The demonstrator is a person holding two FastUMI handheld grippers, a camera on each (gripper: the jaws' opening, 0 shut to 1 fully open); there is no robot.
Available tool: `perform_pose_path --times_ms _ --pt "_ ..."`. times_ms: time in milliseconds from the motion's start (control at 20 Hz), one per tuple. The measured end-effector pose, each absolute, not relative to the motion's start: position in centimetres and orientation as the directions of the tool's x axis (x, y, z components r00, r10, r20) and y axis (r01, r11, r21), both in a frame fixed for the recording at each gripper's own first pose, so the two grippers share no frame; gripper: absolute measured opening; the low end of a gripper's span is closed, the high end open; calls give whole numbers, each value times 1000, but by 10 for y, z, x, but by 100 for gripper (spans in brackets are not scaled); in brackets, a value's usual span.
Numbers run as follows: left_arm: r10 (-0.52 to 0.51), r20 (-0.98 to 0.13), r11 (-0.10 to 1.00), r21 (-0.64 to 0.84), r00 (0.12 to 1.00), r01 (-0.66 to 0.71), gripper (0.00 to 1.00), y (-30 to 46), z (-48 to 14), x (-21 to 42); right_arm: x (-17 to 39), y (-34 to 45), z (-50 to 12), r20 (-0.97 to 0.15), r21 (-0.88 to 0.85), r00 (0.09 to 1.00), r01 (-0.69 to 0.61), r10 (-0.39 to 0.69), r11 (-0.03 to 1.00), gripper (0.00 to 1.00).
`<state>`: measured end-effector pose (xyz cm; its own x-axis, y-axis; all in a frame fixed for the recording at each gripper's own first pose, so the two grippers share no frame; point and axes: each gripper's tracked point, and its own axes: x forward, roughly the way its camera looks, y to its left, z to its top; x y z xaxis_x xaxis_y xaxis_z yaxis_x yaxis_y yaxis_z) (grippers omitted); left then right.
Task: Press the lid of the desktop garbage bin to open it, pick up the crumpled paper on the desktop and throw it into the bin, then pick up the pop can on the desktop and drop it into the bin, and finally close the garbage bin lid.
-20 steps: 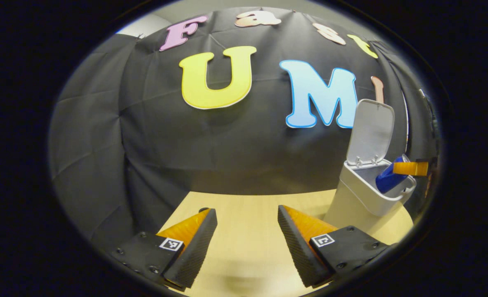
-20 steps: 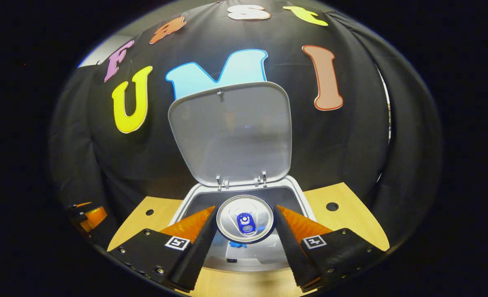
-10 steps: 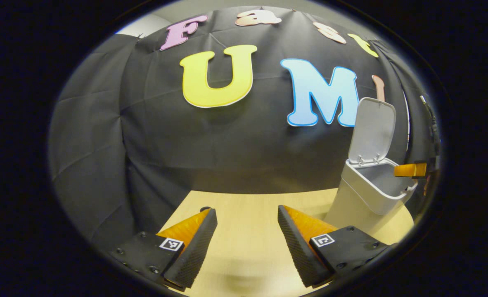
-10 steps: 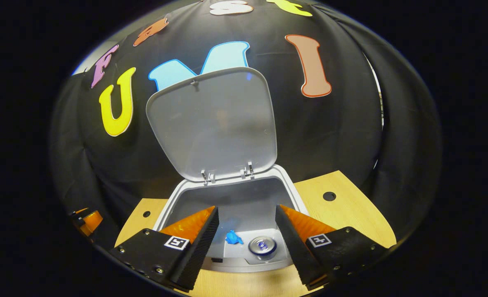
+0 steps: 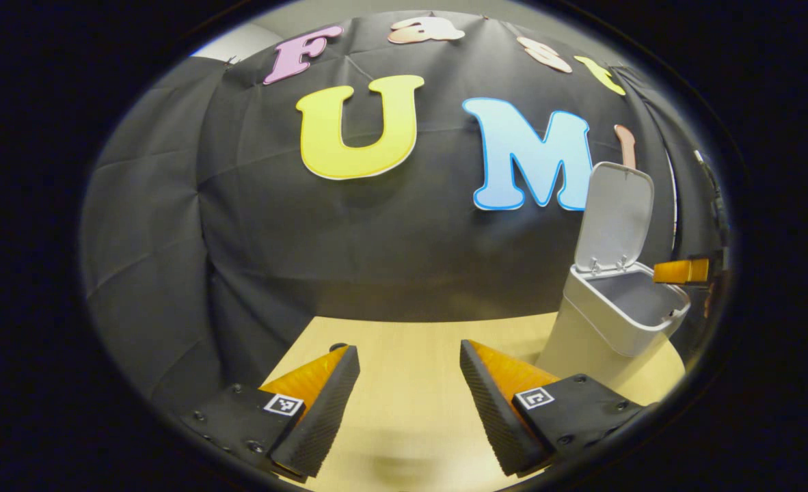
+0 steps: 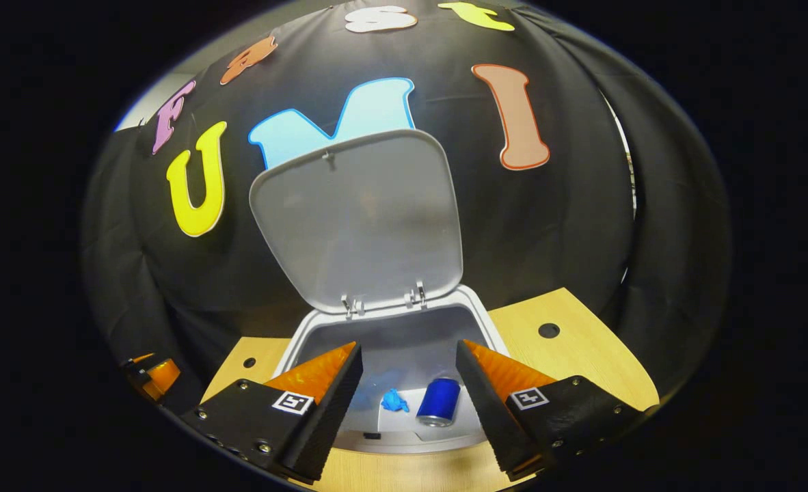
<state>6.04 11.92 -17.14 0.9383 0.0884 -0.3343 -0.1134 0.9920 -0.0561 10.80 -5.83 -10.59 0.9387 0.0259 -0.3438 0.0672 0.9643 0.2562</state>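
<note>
Blue aluminium pop can (image 6: 439, 402) is lying inside the white plastic bin (image 6: 476, 311), where the empty, wide-open right gripper (image 6: 409, 362), hanging above, is risking clipping the upright lid (image 6: 356, 219) when closing it.

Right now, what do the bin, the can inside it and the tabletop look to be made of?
The bin and its raised lid look like smooth moulded plastic, light grey with a soft sheen and clip hinges. The can looks like thin metal, glossy blue with a bare silvery rim. The tabletop looks like pale wood or wood-effect laminate, with faint grain; which, I cannot tell.
</note>
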Motion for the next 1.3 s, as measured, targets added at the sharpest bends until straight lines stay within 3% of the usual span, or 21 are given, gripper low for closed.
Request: perform_pose_path --times_ms 150,200,350,950,1300 --pt "87 -337 991 -66 937 -115 97 120 -172 61 114 -59 -83 -303 242 953 52 24 969 89" --pt "87 -337 991 -68 937 -117 92 121 -174 61 116 -59 -76 -289 240 957 47 25 970 89" --pt "85 -341 991 -68 936 -115 100 121 -175 59 121 -60 -55 -254 205 967 37 16 978 89" --pt "84 -355 992 -59 931 -112 97 122 -182 60 150 -69 65 -54 133 999 13 -6 991 88" --pt "89 -369 990 -67 925 -122 97 125 -188 59 177 -66 82 -30 122 1000 6 -3 992 88"
